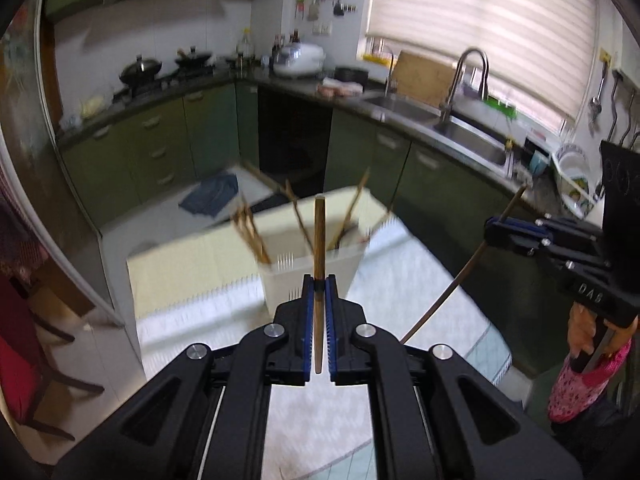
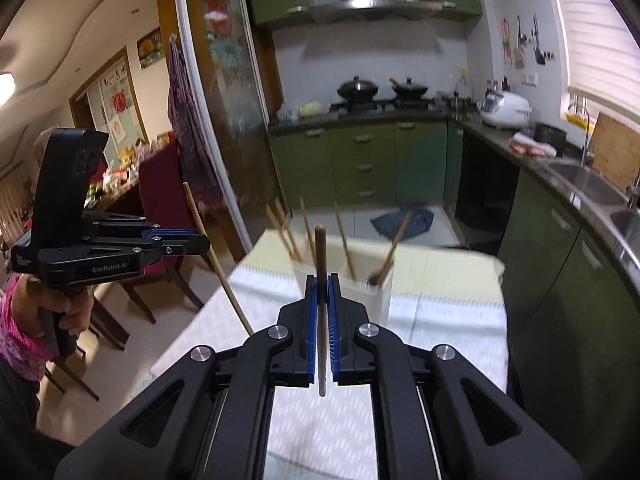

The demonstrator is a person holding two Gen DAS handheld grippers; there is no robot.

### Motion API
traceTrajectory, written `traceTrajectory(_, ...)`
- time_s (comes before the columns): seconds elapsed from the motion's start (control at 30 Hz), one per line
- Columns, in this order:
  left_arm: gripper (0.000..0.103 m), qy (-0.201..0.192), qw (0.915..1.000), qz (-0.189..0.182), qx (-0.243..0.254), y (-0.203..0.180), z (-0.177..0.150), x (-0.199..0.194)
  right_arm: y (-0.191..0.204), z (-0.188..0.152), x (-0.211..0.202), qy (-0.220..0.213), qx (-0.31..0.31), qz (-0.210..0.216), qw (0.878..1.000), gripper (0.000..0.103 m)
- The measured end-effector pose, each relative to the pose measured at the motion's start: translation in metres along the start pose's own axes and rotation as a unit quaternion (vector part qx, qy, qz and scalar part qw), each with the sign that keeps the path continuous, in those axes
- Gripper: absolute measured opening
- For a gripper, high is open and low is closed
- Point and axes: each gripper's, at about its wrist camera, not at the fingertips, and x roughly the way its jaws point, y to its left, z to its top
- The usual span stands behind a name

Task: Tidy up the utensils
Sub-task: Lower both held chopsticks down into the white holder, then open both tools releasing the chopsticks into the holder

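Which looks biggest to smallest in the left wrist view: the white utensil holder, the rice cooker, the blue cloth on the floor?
1. White utensil holder, clearly largest, though it is nearest the camera.
2. Blue cloth and rice cooker look about alike, so I won't rank them.

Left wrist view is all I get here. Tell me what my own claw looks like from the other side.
Observer: From the right wrist view, the left claw is shut on a chopstick that slants down past it.
Operator: Report who holds it.
Observer: A hand in a pink patterned sleeve grips its handle.
Operator: Say what lies behind it.
Observer: A dark red chair stands there, beside a glass sliding door.
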Motion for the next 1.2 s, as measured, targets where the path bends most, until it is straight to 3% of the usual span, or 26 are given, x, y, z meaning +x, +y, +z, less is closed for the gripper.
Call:
traceTrajectory(0.27,0.005,-0.084,0.9962,0.022,0.007,-0.004,0.076,-0.015,-0.002,0.072,-0.005,-0.062,0.002,-0.006,0.998,0.006)
traceTrajectory(0.5,0.005,-0.085,0.9955,0.040,0.010,0.002,0.100,0.029,-0.010,0.112,0.031,-0.077,0.003,-0.031,0.997,0.006)
traceTrajectory(0.73,0.005,-0.038,0.9986,0.036,0.000,0.017,0.078,0.096,-0.026,0.104,0.093,-0.052,0.015,-0.039,0.998,0.006)
traceTrajectory(1.03,0.006,-0.018,0.9990,0.040,-0.006,0.021,0.022,0.135,-0.037,0.060,0.170,0.017,0.020,-0.049,0.998,0.006)
traceTrajectory(1.13,0.017,-0.015,0.9988,0.044,-0.015,0.024,0.008,0.139,-0.035,0.045,0.188,0.038,0.019,-0.053,0.998,0.008)
traceTrajectory(1.17,0.021,-0.014,0.9989,0.040,-0.019,0.025,0.005,0.140,-0.034,0.039,0.193,0.044,0.018,-0.056,0.997,0.011)
traceTrajectory(1.2,0.025,-0.013,0.9988,0.041,-0.023,0.026,0.001,0.141,-0.033,0.033,0.194,0.048,0.015,-0.059,0.997,0.022)
